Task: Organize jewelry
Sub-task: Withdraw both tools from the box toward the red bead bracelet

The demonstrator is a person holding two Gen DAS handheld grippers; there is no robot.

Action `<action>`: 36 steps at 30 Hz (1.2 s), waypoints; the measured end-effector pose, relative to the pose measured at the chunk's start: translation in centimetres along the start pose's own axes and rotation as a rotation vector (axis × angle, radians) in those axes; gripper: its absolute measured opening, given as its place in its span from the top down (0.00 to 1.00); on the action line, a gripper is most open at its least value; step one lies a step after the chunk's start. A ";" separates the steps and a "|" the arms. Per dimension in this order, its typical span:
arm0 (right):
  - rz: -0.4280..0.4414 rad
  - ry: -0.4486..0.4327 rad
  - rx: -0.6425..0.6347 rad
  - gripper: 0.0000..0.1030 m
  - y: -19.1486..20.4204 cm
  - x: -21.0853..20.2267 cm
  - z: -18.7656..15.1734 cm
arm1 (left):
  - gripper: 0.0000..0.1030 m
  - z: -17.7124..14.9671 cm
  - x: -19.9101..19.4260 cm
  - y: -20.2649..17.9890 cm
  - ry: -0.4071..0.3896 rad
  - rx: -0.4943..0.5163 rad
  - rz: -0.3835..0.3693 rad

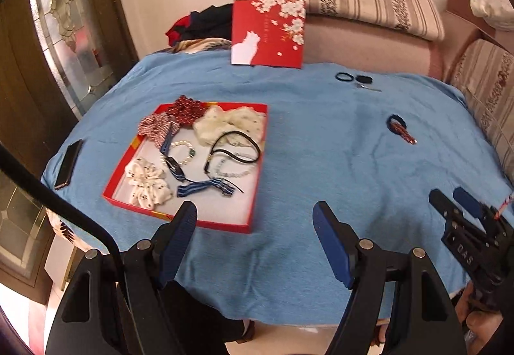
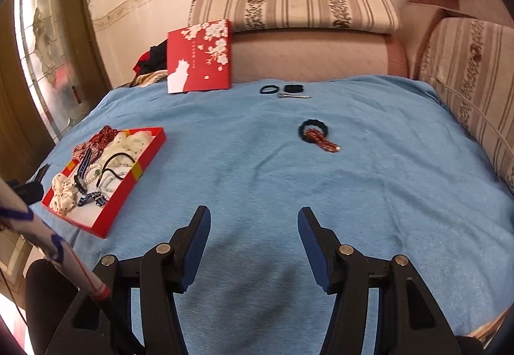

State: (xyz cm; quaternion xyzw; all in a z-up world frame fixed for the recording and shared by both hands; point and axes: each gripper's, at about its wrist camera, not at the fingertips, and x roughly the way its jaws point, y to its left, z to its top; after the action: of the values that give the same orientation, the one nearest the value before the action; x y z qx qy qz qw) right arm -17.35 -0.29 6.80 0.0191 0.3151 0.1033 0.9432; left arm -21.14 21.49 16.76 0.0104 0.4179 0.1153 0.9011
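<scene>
A blue cloth [image 2: 257,168] covers the tabletop, with striped sofa cushions [image 2: 295,3] behind. Both the left claw [image 1: 255,220] and right claw [image 2: 253,224] hover spread and empty. Jewelry fills the red tray [image 1: 225,224]; a beaded bracelet [image 2: 323,139] lies apart mid-cloth.

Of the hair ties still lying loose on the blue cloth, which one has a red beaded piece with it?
The dark blue hair tie lying alone mid-cloth; red beads trail from it. The two black ties near the red lid are plain.

Left hand-held gripper [image 1: 253,216] gapes above blue cloth [image 1: 321,136] — red tray [image 1: 115,191] nearby.
</scene>
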 end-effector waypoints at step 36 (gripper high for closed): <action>-0.053 0.081 -0.005 0.39 -1.5 3.3 1.1 | 0.28 -0.5 5.1 1.3 0.083 -0.043 -0.045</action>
State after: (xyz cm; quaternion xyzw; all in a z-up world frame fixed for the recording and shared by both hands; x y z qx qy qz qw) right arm -13.82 -1.02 5.63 0.0040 0.3531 0.0799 0.9322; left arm -18.61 23.78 12.76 -0.0234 0.4522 0.1043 0.8855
